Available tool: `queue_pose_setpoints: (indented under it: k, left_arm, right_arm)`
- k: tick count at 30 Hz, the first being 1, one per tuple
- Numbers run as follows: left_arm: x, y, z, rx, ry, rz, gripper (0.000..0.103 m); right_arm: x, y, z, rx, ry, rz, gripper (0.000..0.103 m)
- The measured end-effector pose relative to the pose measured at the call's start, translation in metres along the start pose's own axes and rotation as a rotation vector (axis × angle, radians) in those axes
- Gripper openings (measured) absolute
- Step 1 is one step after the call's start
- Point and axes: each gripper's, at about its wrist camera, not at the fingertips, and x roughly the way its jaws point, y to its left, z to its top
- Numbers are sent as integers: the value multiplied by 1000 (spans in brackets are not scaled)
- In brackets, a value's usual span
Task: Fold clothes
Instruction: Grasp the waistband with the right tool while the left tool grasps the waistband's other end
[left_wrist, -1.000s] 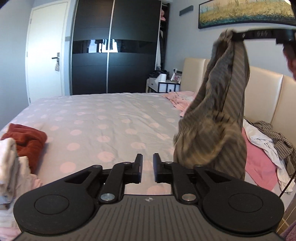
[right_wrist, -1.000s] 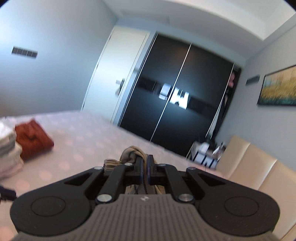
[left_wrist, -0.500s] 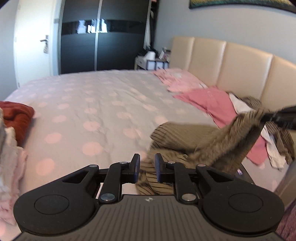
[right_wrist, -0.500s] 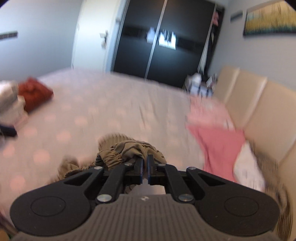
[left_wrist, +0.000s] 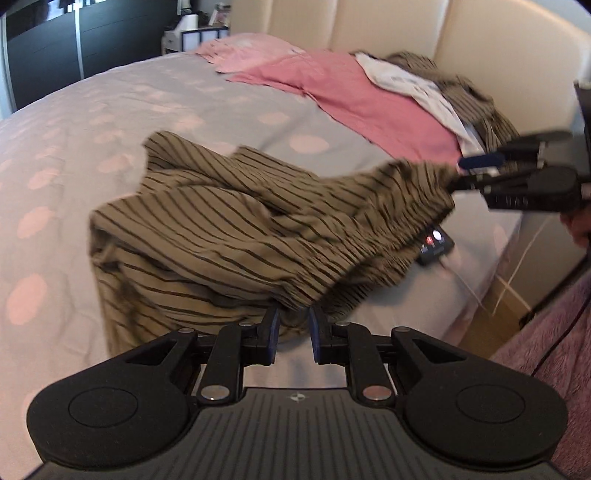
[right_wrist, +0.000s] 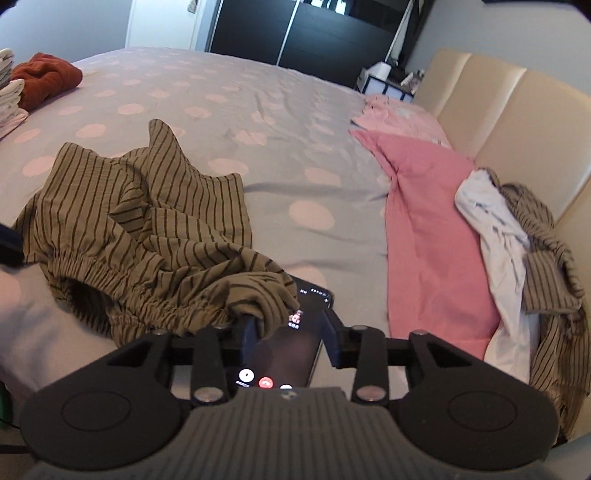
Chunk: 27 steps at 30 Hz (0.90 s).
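Observation:
An olive striped garment (left_wrist: 229, 229) with an elastic waistband (right_wrist: 122, 273) lies crumpled on the polka-dot bed (left_wrist: 74, 110). My left gripper (left_wrist: 292, 326) hovers low at its near hem. The jaws stand a narrow gap apart, and the cloth reaches their tips without being pinched. At the garment's other end, my right gripper (right_wrist: 290, 319) has its jaws opening. A corner of the cloth still drapes against its left finger (right_wrist: 251, 328), with no pad pressing on it. In the left wrist view the right gripper (left_wrist: 456, 173) sits at that raised corner. A lit phone (right_wrist: 284, 350) lies under the right gripper.
Pink garments (right_wrist: 424, 206), a white one (right_wrist: 498, 229) and another striped one (right_wrist: 554, 266) are heaped along the beige headboard (right_wrist: 517, 110). Folded clothes, one rust-red (right_wrist: 44, 77), are stacked at the bed's far left. A purple rug (left_wrist: 546, 343) lies beside the bed.
Both grippers came down toward the bed. The garment, hanging high from the right gripper before, now lies on the cover. The right jaws have parted; the left gap looks unchanged.

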Motion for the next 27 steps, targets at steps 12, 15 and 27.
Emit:
queue_pose_setpoints:
  k: [12, 15, 27]
  left_arm:
    - [45, -12, 49, 81, -112, 49, 16]
    - [50, -13, 62, 94, -113, 42, 18]
    - [23, -17, 18, 36, -80, 145, 18]
  right_arm:
    - [-3, -8, -16, -51, 30, -22, 42]
    - [-4, -10, -20, -40, 33, -18, 42]
    - [12, 42, -33, -225, 89, 198, 25]
